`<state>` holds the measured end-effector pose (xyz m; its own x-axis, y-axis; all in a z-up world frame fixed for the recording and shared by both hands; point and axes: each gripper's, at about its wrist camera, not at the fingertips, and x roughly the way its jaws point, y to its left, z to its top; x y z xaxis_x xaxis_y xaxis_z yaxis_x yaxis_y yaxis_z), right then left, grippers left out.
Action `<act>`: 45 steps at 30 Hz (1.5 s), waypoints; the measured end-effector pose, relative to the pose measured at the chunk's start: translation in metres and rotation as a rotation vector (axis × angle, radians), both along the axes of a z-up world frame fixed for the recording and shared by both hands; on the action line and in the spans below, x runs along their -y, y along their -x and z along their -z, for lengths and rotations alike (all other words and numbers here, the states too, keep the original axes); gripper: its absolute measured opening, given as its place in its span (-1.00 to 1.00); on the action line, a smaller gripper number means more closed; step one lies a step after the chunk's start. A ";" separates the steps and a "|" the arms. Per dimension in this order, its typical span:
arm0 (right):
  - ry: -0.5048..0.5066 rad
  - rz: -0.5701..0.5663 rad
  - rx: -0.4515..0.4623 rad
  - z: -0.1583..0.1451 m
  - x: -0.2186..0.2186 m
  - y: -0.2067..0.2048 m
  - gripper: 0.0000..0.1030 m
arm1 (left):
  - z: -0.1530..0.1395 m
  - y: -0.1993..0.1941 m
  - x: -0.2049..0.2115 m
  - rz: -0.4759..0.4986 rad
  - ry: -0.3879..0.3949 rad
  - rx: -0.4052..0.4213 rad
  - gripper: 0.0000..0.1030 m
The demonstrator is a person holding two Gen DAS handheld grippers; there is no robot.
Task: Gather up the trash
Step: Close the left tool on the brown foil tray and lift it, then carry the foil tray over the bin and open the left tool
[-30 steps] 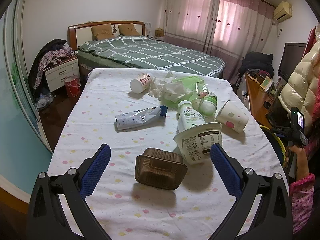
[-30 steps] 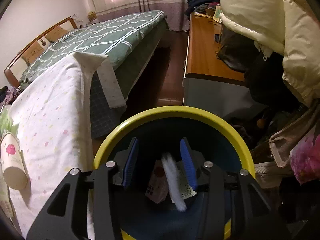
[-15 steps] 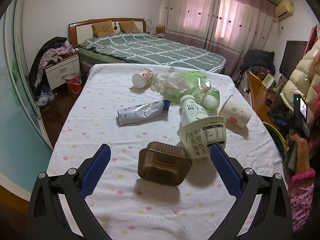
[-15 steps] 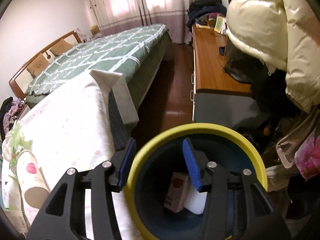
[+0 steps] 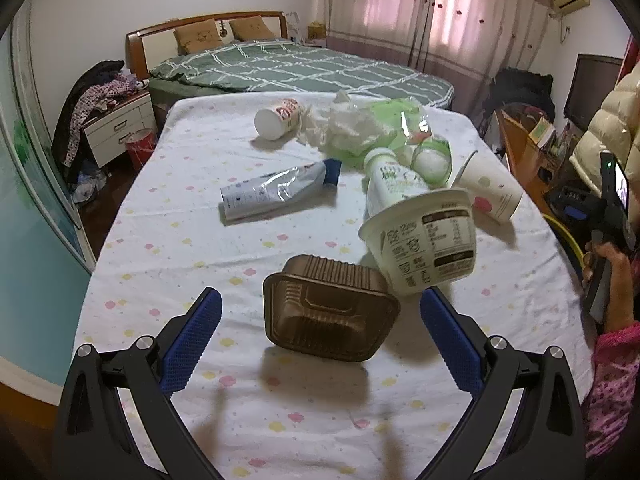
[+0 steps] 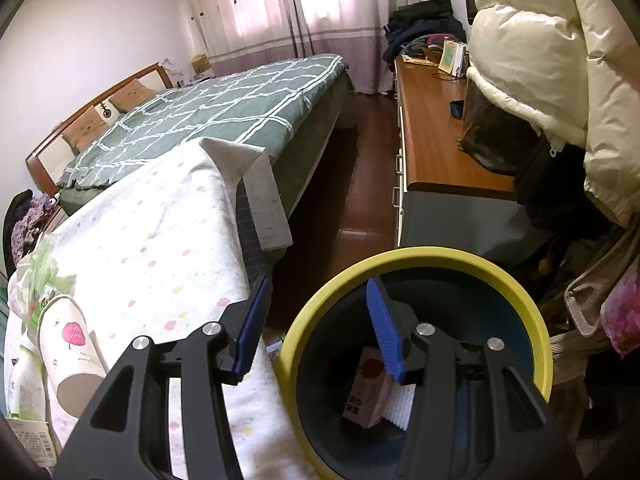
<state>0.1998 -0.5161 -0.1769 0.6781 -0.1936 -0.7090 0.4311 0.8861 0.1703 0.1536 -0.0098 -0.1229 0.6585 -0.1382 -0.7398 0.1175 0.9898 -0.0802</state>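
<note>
Blue-padded left hand-held gripper point(image 5: 320, 312) gapes wide, empty, over brown tray point(image 5: 329, 310).

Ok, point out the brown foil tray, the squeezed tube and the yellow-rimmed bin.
brown foil tray point(image 5: 328, 312), left wrist view, ribbed underside.
squeezed tube point(image 5: 276, 190), left wrist view, crumpled middle.
yellow-rimmed bin point(image 6: 420, 256), right wrist view, far rim.

Left gripper point(image 5: 320, 312) wide open at bottom of frame, blue pads flanking a brown ribbed tray point(image 5: 330, 316) on the spotted tablecloth point(image 5: 160, 248). Right of centre, a white tub point(image 5: 424, 240) tipped sideways. Upper centre strewn with crumpled tissue point(image 5: 352, 124), tube point(image 5: 276, 190), cups.
</note>
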 end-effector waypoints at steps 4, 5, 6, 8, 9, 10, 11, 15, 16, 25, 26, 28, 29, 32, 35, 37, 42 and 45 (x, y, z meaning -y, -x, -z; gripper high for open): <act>0.000 -0.007 0.003 0.000 -0.002 0.000 -0.06 | 0.010 -0.009 0.000 0.008 -0.009 -0.022 0.90; 0.000 -0.007 0.003 0.000 -0.002 0.000 -0.06 | 0.013 -0.011 0.000 0.011 -0.011 -0.027 0.89; 0.000 -0.007 0.002 0.001 -0.002 0.000 -0.06 | 0.016 -0.015 0.000 0.016 -0.011 -0.037 0.88; -0.001 -0.010 0.000 0.001 -0.002 0.000 -0.06 | 0.021 -0.017 0.000 0.023 -0.010 -0.050 0.74; -0.002 -0.012 0.000 0.001 -0.003 0.000 -0.06 | 0.024 -0.020 -0.001 0.026 -0.005 -0.064 0.69; -0.002 -0.013 -0.001 0.001 -0.003 0.000 -0.06 | 0.026 -0.021 -0.002 0.027 0.001 -0.074 0.56; -0.001 -0.015 -0.001 0.001 -0.004 0.000 -0.06 | 0.028 -0.023 -0.003 0.029 0.007 -0.081 0.51; -0.005 -0.022 -0.003 0.002 -0.005 -0.001 -0.06 | 0.031 -0.025 -0.005 0.042 0.030 -0.088 0.37; -0.007 -0.024 -0.004 0.002 -0.005 -0.001 -0.06 | 0.030 -0.025 -0.005 0.043 0.030 -0.085 0.35; -0.008 -0.027 0.017 -0.004 -0.001 0.009 -0.06 | -0.006 -0.009 -0.002 0.050 0.021 -0.005 0.33; -0.005 -0.028 0.020 -0.005 0.000 0.012 -0.06 | -0.011 -0.007 -0.001 0.053 0.020 0.005 0.33; 0.003 -0.030 0.024 -0.008 0.002 0.022 -0.06 | -0.025 -0.004 0.004 0.066 0.022 0.027 0.33; 0.004 -0.029 0.029 -0.010 0.004 0.027 -0.06 | -0.029 -0.001 0.006 0.071 0.023 0.036 0.33; 0.011 -0.016 0.043 -0.015 0.013 0.047 -0.05 | -0.050 0.002 0.021 0.106 0.025 0.073 0.33; 0.017 0.004 0.054 -0.018 0.025 0.070 0.01 | -0.066 0.002 0.044 0.158 0.025 0.105 0.33; 0.026 0.019 0.058 -0.020 0.035 0.086 0.02 | -0.072 -0.005 0.066 0.205 0.031 0.112 0.33; 0.047 0.036 0.061 -0.024 0.050 0.119 0.03 | -0.075 -0.022 0.132 0.337 0.042 0.096 0.33; 0.059 0.045 0.058 -0.024 0.059 0.138 0.04 | -0.072 -0.032 0.180 0.428 0.049 0.074 0.33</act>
<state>0.0619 -0.5748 -0.1531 0.7077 -0.2647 -0.6551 0.4613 0.8754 0.1446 0.1854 -0.1894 -0.0507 0.5854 -0.4437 -0.6785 0.5233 0.8460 -0.1018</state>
